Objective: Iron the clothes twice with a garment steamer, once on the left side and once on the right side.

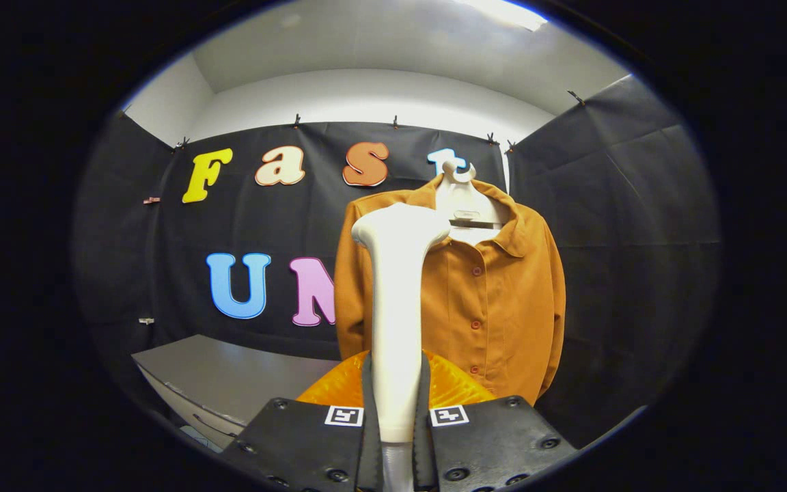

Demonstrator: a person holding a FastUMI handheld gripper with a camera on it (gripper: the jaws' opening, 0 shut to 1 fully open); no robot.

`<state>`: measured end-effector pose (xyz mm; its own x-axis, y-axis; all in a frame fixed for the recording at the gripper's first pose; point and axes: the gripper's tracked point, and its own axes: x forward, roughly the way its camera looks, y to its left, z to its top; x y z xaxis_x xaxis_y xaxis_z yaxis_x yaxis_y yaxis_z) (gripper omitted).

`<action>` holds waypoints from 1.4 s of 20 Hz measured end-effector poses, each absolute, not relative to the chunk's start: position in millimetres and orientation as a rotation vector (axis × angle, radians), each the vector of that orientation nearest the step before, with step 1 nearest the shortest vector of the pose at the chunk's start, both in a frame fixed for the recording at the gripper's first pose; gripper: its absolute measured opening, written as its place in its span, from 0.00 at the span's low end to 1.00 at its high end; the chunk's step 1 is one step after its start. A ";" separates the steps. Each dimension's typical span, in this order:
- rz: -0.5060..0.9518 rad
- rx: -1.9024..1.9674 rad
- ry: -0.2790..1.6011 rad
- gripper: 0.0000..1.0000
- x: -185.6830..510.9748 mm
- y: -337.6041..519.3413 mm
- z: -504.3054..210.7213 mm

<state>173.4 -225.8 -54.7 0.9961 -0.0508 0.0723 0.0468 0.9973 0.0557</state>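
Both tongs (395, 400) clamp the steamer (397, 287), seemingly near the shirt (496, 301).

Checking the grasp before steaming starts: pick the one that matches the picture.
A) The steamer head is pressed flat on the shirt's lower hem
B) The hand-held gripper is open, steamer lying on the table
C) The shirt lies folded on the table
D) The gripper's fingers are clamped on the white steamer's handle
D: both black fingers of the hand-held gripper press the handle of the white plastic garment steamer, held upright before the hanging orange button-up shirt.
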 end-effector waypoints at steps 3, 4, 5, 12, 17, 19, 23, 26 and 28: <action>-0.062 0.055 -0.070 0.21 203.4 -240.4 -72.6; -0.059 0.053 -0.070 0.21 210.9 -242.0 -77.8; -0.052 0.052 -0.069 0.21 218.0 -241.5 -82.3; -0.012 0.037 -0.033 0.21 228.6 -235.7 -130.5; -0.014 0.040 0.067 0.21 217.9 -239.1 -190.1; -0.015 0.047 0.118 0.21 211.9 -239.7 -218.5; -0.014 0.059 0.236 0.21 198.7 -237.8 -278.9; -0.015 0.055 0.327 0.21 185.0 -237.3 -324.5; -0.019 0.052 0.380 0.21 174.9 -238.7 -350.5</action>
